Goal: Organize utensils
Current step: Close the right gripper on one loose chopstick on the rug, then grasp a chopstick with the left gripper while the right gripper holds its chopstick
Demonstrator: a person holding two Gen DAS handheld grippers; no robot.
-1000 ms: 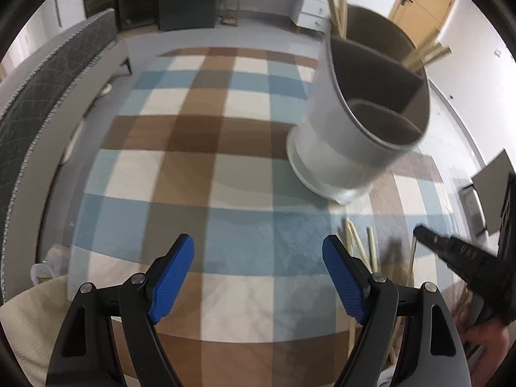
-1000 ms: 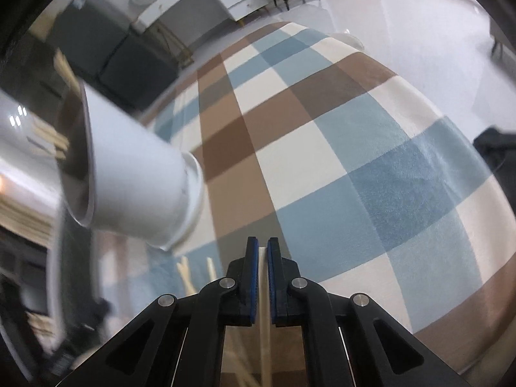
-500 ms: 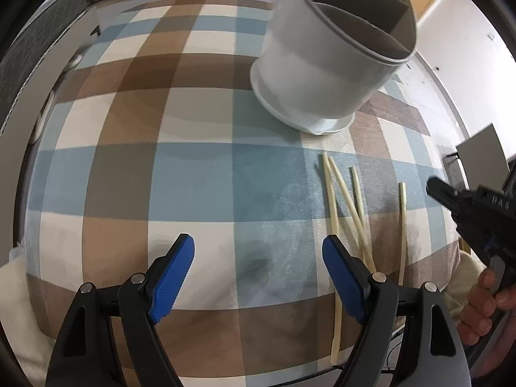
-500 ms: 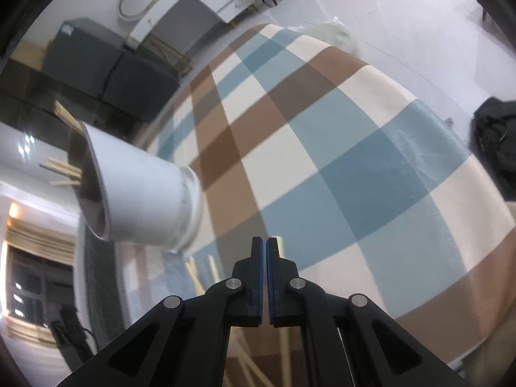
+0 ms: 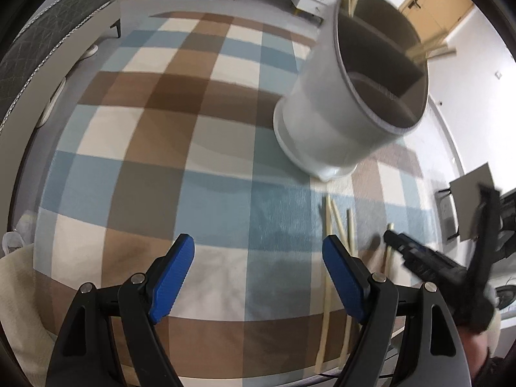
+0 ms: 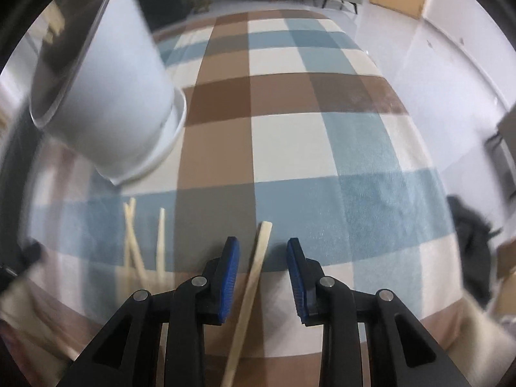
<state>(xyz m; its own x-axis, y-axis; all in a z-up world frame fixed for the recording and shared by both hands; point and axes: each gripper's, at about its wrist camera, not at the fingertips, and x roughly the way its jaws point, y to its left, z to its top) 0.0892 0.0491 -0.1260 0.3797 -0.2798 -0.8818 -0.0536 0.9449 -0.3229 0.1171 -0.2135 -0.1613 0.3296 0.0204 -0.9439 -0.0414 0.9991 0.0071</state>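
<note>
Chopstick framed by the right gripper

A pale wooden chopstick is seen lying on the checked tablecloth-covered table, untouched between jaws just parted; the left gripper is held wide open, empty.

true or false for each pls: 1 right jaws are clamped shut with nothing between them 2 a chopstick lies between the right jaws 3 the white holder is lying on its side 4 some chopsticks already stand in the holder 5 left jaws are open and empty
1. False. The right gripper has just been opening; its jaws stand apart.
2. True. One chopstick lies on the checked cloth between them, not pressed by the pads.
3. False. The white holder stands on its base.
4. True. Chopstick ends stick out of its far compartments.
5. True. The left gripper is wide open over bare cloth.
</note>
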